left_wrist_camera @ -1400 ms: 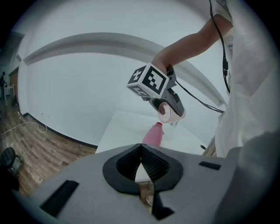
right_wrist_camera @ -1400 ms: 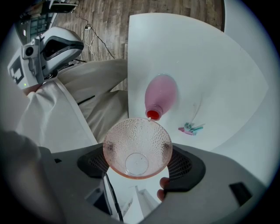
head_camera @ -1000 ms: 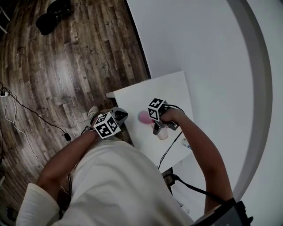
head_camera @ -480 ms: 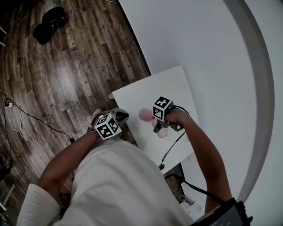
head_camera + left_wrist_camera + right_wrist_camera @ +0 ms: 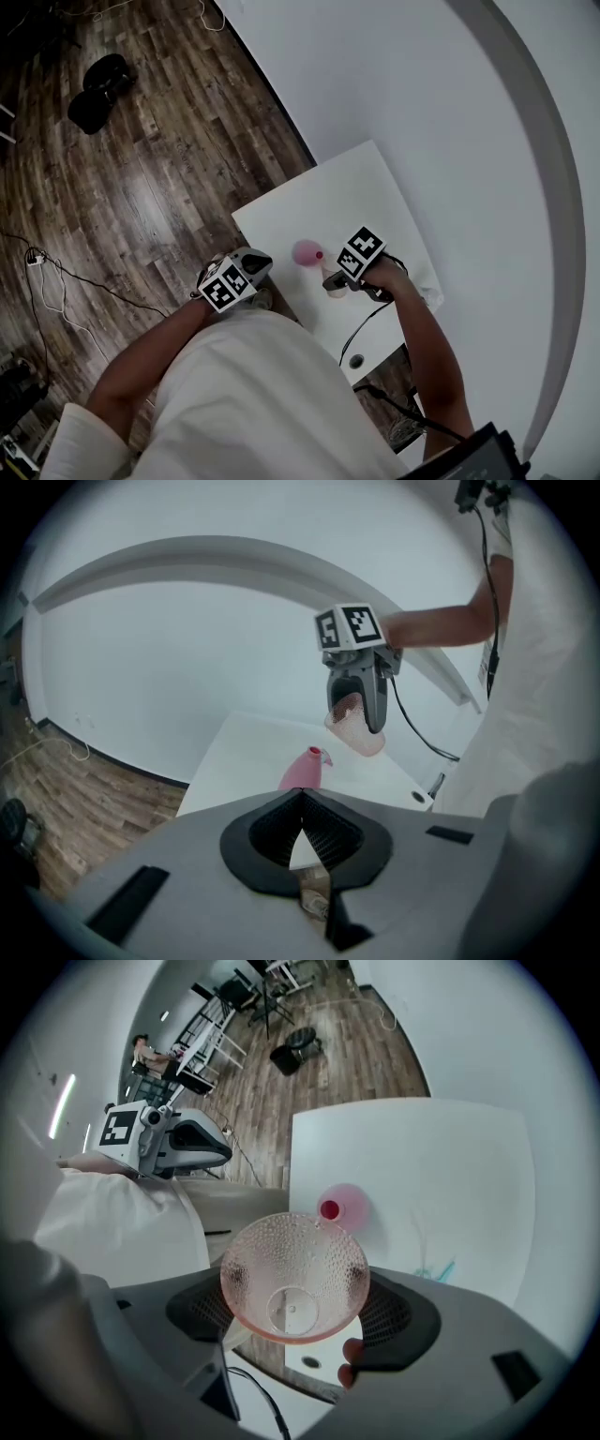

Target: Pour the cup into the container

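1. Cup [image 5: 293, 1277]: clear, dimpled, low centre of the right gripper view. We find the right gripper [image 5: 298, 1309] clenched on it.
2. Container [image 5: 342, 1206]: pink, narrow-necked, on the white table [image 5: 356, 187], just above the cup's rim in frame.
3. Left gripper [image 5: 302, 829]: jaws closed on nothing, beside the table's left edge in the head view.

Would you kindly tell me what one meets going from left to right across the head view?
From the left: black object on the floor → left gripper → pink container → cup held in the right gripper.
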{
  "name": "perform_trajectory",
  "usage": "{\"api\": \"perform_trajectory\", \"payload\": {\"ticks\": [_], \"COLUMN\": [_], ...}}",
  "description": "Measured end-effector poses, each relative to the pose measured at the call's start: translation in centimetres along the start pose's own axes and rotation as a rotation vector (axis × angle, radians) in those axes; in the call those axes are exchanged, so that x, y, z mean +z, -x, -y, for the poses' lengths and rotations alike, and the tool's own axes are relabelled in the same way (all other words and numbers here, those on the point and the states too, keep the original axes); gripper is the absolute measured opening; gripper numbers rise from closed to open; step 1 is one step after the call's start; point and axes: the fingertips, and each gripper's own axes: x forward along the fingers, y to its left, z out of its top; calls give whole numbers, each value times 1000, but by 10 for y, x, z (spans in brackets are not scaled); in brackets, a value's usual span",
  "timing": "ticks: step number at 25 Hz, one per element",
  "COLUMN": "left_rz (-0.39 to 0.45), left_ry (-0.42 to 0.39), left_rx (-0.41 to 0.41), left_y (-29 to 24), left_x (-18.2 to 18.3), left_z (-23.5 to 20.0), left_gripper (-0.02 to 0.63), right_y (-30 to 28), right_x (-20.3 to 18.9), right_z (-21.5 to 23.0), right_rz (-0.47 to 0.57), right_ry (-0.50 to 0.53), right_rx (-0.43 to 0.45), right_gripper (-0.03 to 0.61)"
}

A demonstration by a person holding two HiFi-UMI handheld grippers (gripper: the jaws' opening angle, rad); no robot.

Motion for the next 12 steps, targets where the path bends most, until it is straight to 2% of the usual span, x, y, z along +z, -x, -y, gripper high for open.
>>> {"api": "perform_trajectory", "payload": {"ticks": [2,6,9,12], "left_rz": [12,32,49,75], "left_ry": [31,1,-19,-56], "left_rx": [14,73,116,145], "left_y": [2,6,1,-5], "left_x": [6,18,33,54], "left_z": [1,1,6,17], "left_gripper": [11,11,11,11], "right_y": [3,6,12,25], "right_x": [-4,-3,-2,-6], "right_z": [2,6,9,9], "right_rz": [108,359,550,729], "right_ry": [-13,-22,31,90], "right_rx": [-19,-75,-136,-236], "right_gripper": [382,382,382,382]}}
